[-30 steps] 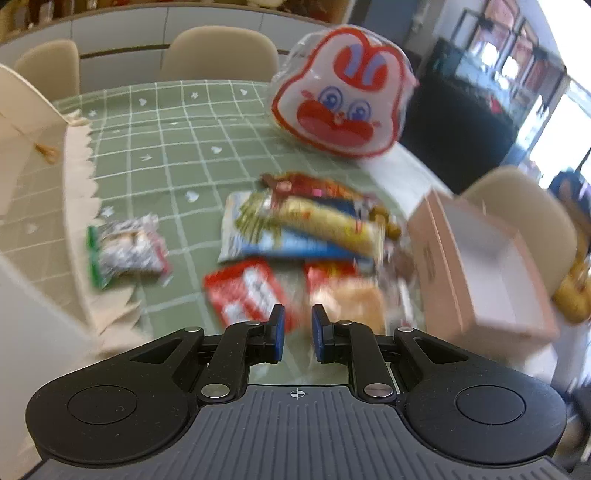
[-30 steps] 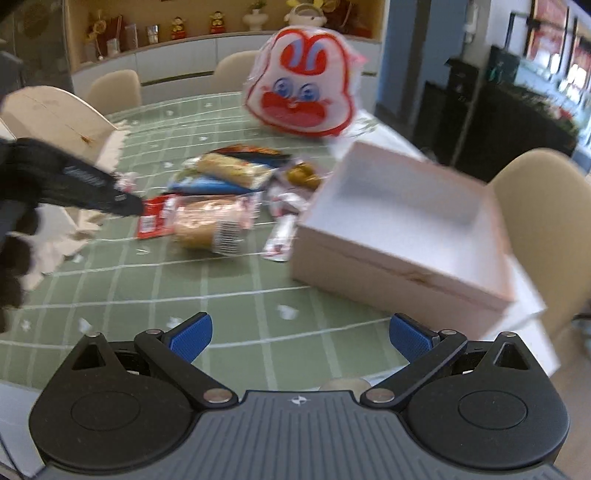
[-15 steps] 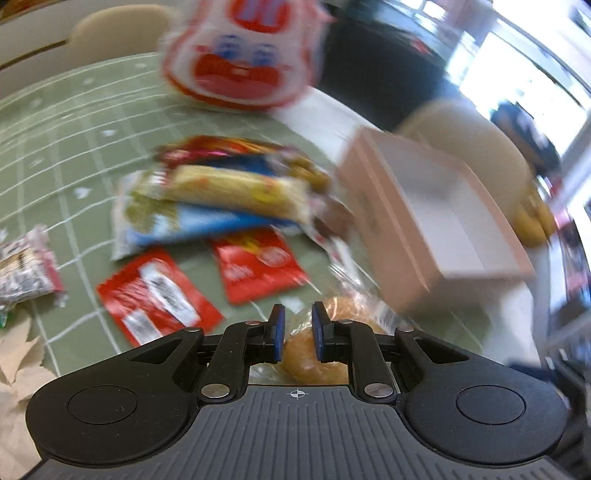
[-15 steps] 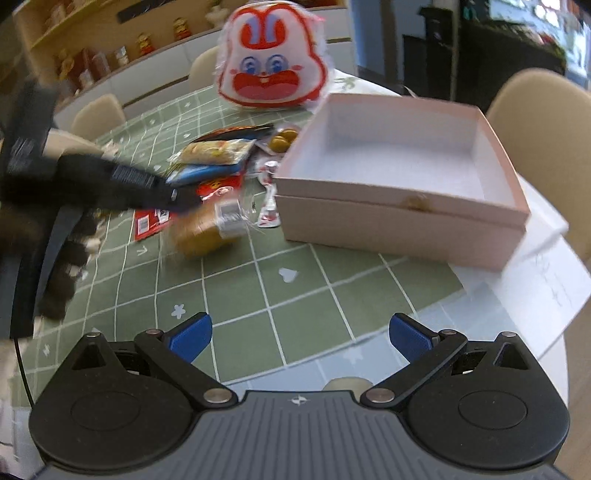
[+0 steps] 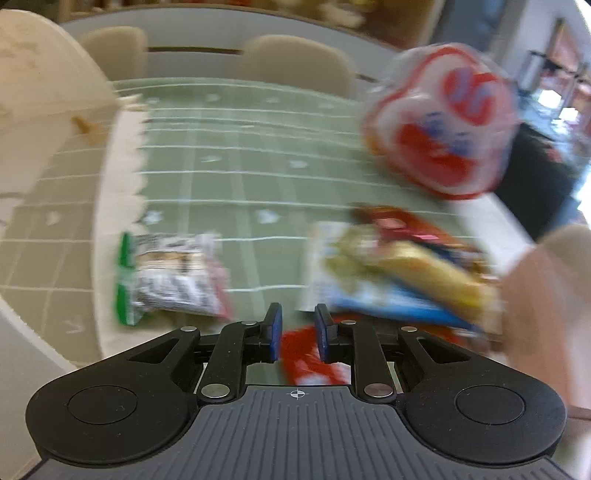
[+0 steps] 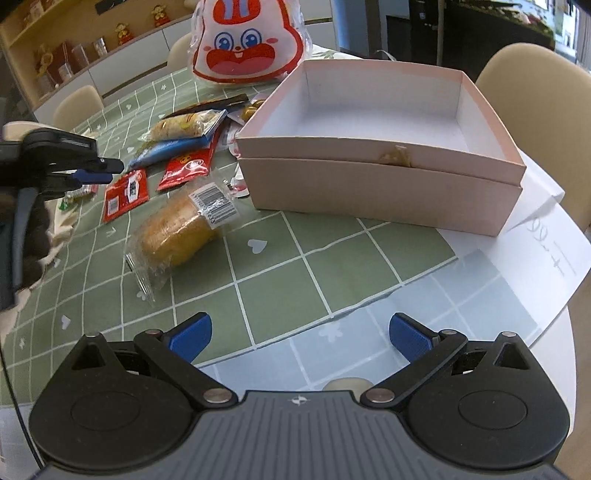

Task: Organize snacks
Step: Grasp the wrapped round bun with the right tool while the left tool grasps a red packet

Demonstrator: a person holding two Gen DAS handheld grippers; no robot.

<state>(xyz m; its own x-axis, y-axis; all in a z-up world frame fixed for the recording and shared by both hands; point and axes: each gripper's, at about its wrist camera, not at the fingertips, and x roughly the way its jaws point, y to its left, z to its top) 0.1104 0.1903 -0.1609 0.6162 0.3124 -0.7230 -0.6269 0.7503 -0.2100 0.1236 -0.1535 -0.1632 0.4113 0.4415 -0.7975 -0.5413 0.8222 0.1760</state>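
Two claws of mine hold nothing, left claw (image 5: 297, 332) barely parted and just opening, right claw (image 6: 300, 336) wide, above one bread bun (image 6: 177, 232), two red sachets (image 6: 126, 195) and one box (image 6: 380, 184).

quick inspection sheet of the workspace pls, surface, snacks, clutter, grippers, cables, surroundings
surface: green checked tablecloth on a round table, white paper under the box
job's things: pink box open and empty; wrapped bread lying beside it; red packets, yellow and blue bags in a loose pile
clutter: rabbit-face bag at the far edge
grippers: left gripper narrowly parted above a red packet, holding nothing; right gripper wide open, empty
cables: nothing seen for certain
surroundings: beige chairs, shelf with figurines
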